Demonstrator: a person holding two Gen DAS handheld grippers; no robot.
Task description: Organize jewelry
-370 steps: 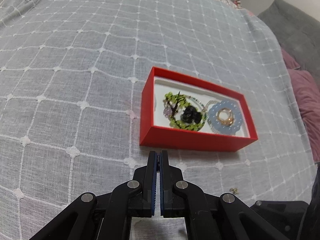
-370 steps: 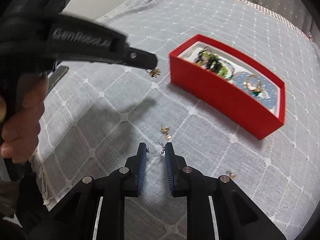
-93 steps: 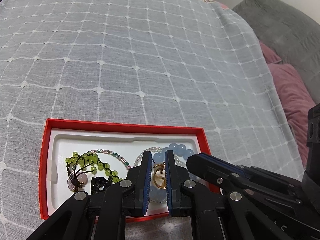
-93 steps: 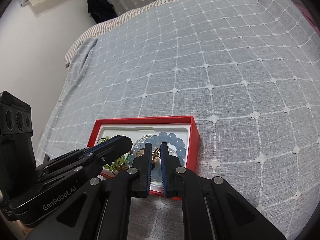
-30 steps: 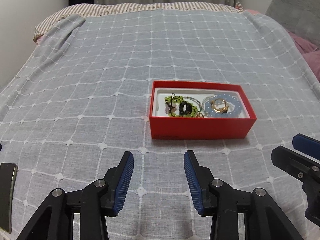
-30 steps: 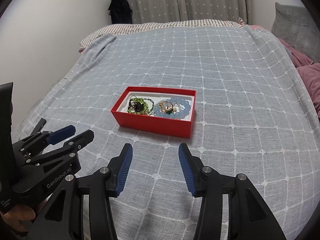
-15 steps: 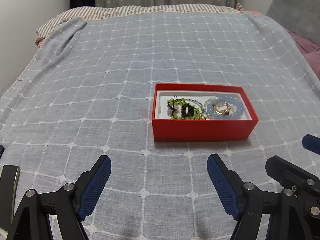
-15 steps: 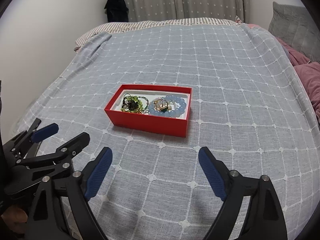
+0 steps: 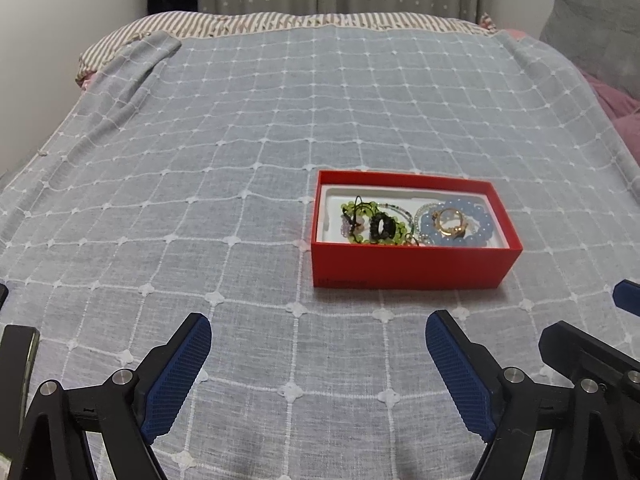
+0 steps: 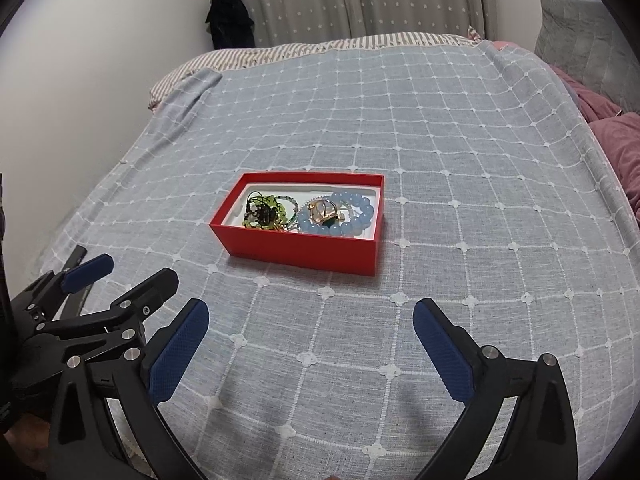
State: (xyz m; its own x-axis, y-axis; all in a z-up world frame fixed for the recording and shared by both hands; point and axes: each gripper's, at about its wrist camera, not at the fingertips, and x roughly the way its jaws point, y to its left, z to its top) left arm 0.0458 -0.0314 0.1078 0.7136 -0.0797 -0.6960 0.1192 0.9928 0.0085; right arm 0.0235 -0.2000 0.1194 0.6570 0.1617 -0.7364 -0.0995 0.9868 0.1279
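A red jewelry box [image 9: 412, 268] with a white lining sits on the grey checked bedspread; it also shows in the right wrist view [image 10: 304, 250]. Inside lie a green bead bracelet [image 9: 362, 222], a black ring [image 9: 382, 227], a blue bead bracelet [image 9: 478, 222] and gold rings [image 9: 451, 220]. My left gripper [image 9: 318, 330] is wide open and empty, well short of the box. My right gripper [image 10: 310, 318] is wide open and empty, also short of the box. The left gripper shows at the lower left of the right wrist view [image 10: 120, 276].
The bedspread [image 9: 240, 128] covers the whole bed. Striped pillows [image 9: 320, 24] lie at the far end under a curtain. Grey and pink cushions [image 10: 608, 120] lie at the right. A dark flat object [image 9: 16, 360] lies at the left edge.
Both grippers have pulled back from the box and their jaws have opened wide. The jewelry now lies in the box.
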